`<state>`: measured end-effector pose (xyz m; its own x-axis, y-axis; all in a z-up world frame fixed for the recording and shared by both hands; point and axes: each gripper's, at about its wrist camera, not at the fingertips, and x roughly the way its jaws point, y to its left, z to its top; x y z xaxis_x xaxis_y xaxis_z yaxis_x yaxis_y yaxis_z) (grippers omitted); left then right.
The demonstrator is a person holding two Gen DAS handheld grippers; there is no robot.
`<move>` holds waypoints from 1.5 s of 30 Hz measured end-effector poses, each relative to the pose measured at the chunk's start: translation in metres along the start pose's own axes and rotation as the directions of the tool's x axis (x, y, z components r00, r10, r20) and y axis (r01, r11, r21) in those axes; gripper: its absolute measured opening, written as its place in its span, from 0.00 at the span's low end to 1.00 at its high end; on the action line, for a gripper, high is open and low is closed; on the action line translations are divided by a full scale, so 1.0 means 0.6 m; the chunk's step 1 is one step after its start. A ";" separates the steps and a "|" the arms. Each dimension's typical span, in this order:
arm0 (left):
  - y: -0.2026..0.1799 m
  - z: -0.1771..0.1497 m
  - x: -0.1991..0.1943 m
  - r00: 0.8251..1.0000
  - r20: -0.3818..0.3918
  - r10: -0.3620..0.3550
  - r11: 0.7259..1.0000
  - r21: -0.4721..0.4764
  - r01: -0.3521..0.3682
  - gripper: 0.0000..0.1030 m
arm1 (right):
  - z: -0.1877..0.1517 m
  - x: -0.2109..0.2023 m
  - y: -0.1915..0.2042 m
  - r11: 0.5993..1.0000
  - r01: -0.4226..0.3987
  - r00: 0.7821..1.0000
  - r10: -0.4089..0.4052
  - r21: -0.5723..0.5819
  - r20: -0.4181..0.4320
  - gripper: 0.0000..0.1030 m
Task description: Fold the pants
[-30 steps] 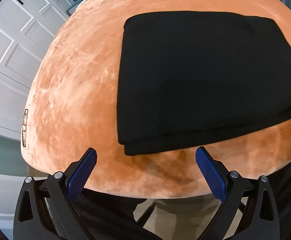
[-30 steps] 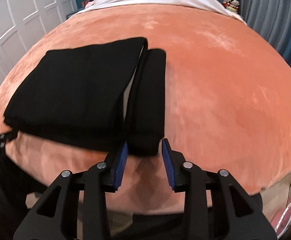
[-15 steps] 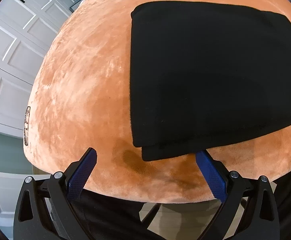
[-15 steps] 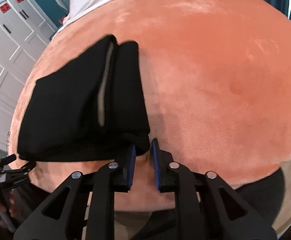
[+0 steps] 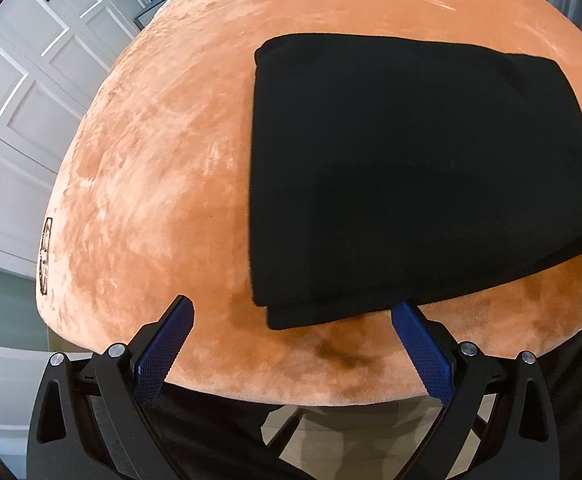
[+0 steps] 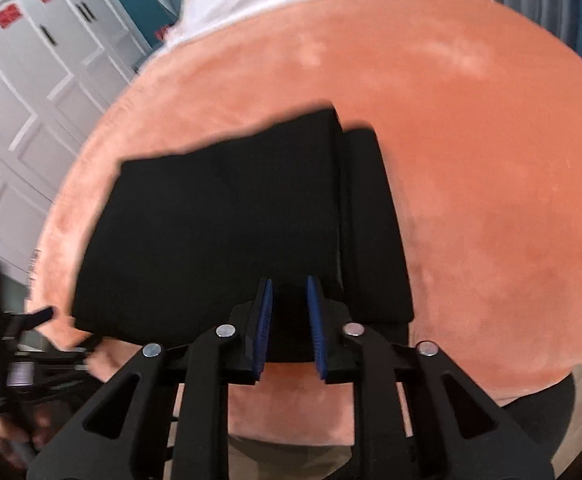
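Right gripper (image 6: 289, 298) fingers just narrowed onto black pants (image 6: 227, 236) edge, left gripper (image 5: 291, 312) fingers wide, empty.

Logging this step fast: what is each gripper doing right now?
Left gripper: open, holding nothing, at the near edge of the pants.
Right gripper: jaws have just been closing, pinching the pants' near edge.

A home bedroom: orange plush bed (image 5: 163, 184), white panelled wardrobes (image 5: 19, 92).
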<state>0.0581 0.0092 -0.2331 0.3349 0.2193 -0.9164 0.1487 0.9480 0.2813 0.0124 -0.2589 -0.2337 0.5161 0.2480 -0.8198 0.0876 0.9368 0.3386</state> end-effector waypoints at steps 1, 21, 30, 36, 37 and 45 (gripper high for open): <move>0.000 0.000 -0.002 1.000 0.001 -0.004 1.000 -0.001 0.004 0.95 | -0.004 0.001 -0.007 1.000 -0.007 1.000 0.007 0.011 0.012 0.13; 0.018 0.007 0.033 0.999 -0.040 -0.005 0.999 -0.036 0.003 0.95 | 0.018 0.010 -0.009 0.994 -0.081 0.996 0.084 0.079 -0.031 0.07; 0.023 0.016 0.006 0.999 -0.001 -0.044 0.997 -0.057 0.044 0.95 | 0.105 -0.031 0.014 0.980 -0.172 0.984 0.168 0.096 0.054 0.09; 0.021 0.028 -0.011 0.999 0.019 -0.048 0.998 -0.047 0.049 0.95 | 0.140 0.091 0.006 0.997 -0.011 0.997 0.016 0.073 -0.073 0.08; 0.023 0.028 -0.011 0.999 0.019 -0.049 0.997 -0.050 0.050 0.95 | 0.137 0.089 0.004 0.997 -0.015 0.998 0.019 0.075 -0.060 0.08; 0.027 0.034 0.005 0.997 0.000 -0.081 0.995 -0.052 0.081 0.95 | 0.103 -0.011 0.025 0.999 -0.015 0.999 0.014 0.033 0.036 0.25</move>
<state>0.0803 0.0206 -0.2253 0.3220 0.1414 -0.9361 0.1273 0.9733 0.1908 0.0632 -0.2617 -0.1949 0.5478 0.2518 -0.7978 0.1082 0.9243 0.3660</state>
